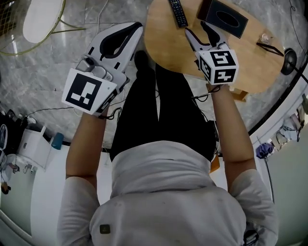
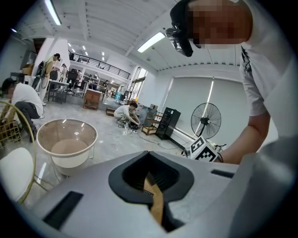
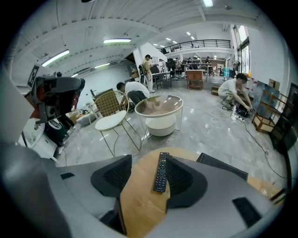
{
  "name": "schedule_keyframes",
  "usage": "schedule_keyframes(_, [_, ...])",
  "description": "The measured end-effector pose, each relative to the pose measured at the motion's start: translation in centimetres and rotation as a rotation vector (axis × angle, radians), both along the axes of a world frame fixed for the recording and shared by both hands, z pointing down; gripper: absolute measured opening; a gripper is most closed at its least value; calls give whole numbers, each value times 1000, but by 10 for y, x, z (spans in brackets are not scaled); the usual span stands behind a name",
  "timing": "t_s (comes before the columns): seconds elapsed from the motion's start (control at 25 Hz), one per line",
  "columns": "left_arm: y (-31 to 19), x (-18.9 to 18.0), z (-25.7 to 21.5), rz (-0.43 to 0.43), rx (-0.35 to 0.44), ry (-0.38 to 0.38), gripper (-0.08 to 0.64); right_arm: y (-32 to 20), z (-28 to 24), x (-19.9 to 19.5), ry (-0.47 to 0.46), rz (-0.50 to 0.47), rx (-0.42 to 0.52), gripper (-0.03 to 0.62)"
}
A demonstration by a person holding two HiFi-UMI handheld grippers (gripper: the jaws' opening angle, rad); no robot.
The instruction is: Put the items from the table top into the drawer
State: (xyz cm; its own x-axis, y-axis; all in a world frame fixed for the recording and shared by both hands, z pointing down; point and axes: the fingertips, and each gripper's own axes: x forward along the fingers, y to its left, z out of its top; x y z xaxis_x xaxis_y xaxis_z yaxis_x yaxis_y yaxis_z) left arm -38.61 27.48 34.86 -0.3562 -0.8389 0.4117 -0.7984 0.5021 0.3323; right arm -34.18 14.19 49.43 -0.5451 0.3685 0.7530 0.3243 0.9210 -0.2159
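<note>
The remote control (image 1: 178, 13) was a long, slim black bar with rows of small buttons. It lay flat near the far edge of the table (image 1: 163, 43), a round top of pale, smooth wood grain. Just beside it stood a dark rectangular box (image 1: 226, 18) with an oval slot in its lid.

The right gripper (image 1: 199, 31) hung over the table with its jaws wide apart and nothing pressed between them. In the right gripper view the remote control (image 3: 161, 172) showed beyond the gap, close to one ribbed black pad.

The left gripper (image 1: 130, 31), grey plastic with black pads, was off the table's edge above the grey marble floor (image 1: 29, 72), jaws together and empty.
</note>
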Motion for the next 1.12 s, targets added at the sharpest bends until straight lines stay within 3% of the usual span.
schedule_keyframes(0.6, [2, 2, 139, -46, -47, 106, 9, 5, 176, 8, 145, 35, 78, 258])
schedule_keyframes(1.12, [2, 10, 179, -64, -24, 183, 9, 8, 231, 6, 177, 51, 148, 262])
